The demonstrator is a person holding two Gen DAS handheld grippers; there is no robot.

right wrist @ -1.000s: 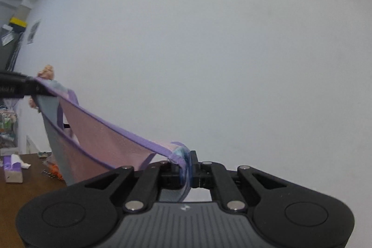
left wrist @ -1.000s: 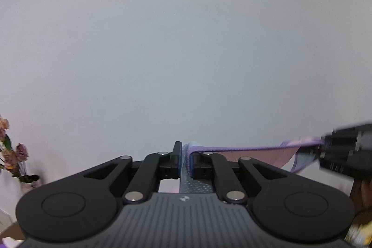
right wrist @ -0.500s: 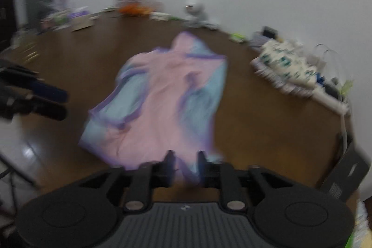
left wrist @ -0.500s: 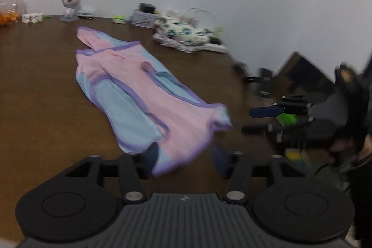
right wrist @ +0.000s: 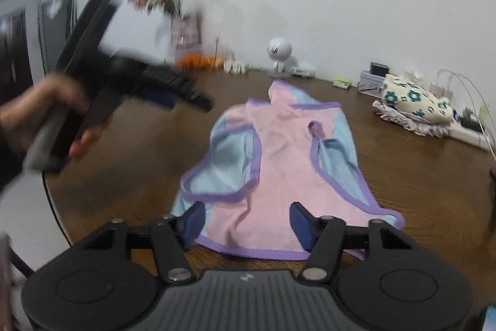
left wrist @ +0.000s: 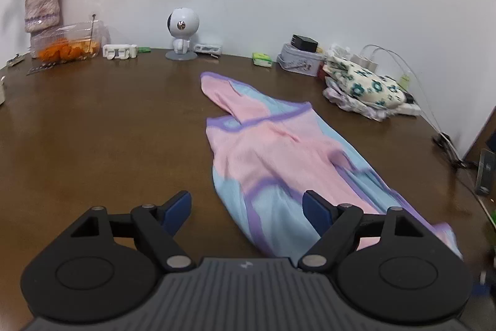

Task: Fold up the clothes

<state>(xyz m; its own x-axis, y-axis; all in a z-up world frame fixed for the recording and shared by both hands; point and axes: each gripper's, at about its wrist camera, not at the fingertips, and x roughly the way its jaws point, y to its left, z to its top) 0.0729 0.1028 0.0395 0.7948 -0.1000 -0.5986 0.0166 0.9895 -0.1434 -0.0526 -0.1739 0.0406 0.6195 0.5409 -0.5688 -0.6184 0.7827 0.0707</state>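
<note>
A pink, pale blue and purple-trimmed garment (left wrist: 279,157) was spread flat on the brown worktop (left wrist: 102,126), its hooded end pointed toward the far wall and its hem lying near the front edge. The left tool (left wrist: 246,211) was held just above the near end of the garment, its blue-padded fingers (left wrist: 176,208) spread wide apart with nothing between them; the right-hand finger was seen over the blue panel of the cloth. The right tool (right wrist: 246,222) was likewise opened wide and empty, poised over the purple-edged hem (right wrist: 248,252). In the right wrist view the left tool (right wrist: 173,89) was shown blurred at the left, gripped by a hand (right wrist: 37,117). Along the back of the worktop were ranged a small white robot figure (left wrist: 182,31), a clear tub of orange pieces (left wrist: 66,42), a vase of flowers (left wrist: 42,5), a tin (left wrist: 299,62) and a folded floral cloth (left wrist: 365,86).
</note>
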